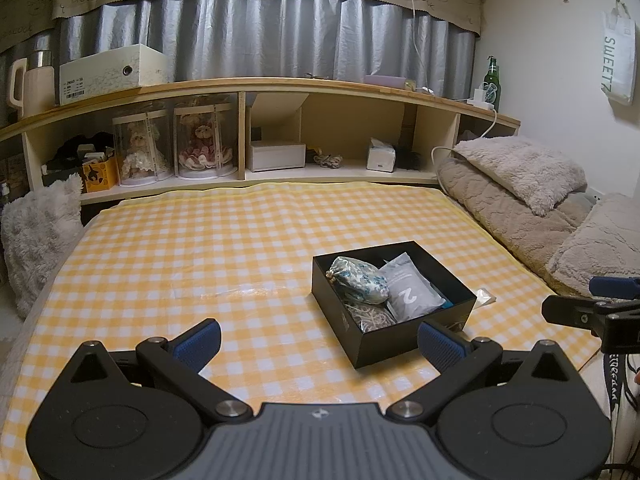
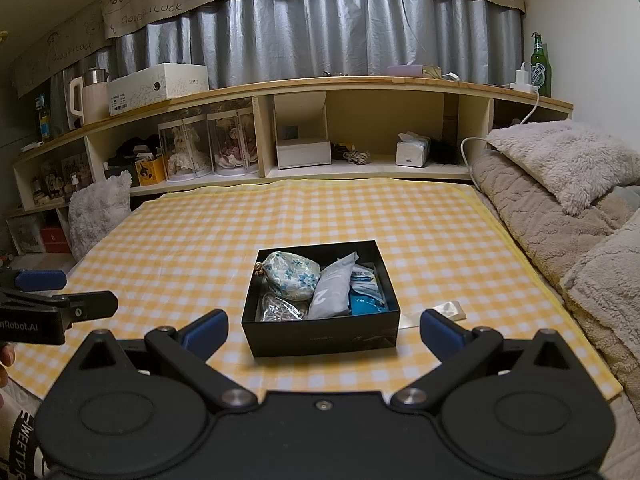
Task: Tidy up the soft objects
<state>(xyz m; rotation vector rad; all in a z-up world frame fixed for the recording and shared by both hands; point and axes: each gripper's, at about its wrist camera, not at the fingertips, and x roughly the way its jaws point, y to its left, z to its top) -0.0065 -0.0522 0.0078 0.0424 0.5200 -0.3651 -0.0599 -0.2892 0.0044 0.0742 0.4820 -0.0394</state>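
A black open box (image 1: 416, 338) (image 2: 320, 338) sits on the yellow checked cloth (image 1: 200, 248) (image 2: 200, 248). It holds a blue floral pouch (image 1: 358, 280) (image 2: 291, 275), a grey packet marked 2 (image 1: 412, 294) (image 2: 333, 292), a blue packet (image 2: 366, 302) and a clear bag of pale strands (image 1: 372, 318) (image 2: 282, 312). My left gripper (image 1: 320, 344) is open and empty, just before the box's near left corner. My right gripper (image 2: 322, 332) is open and empty, its fingers either side of the box's near wall. A small clear wrapper (image 1: 485, 295) (image 2: 450, 310) lies right of the box.
A folded beige blanket and fluffy pillows (image 1: 520, 184) (image 2: 560, 184) lie along the right edge. A white fluffy cushion (image 1: 36, 232) (image 2: 98, 212) stands at the left. A wooden shelf (image 1: 280, 88) (image 2: 320, 84) with boxes, dolls and a green bottle (image 2: 540, 66) runs behind the bed.
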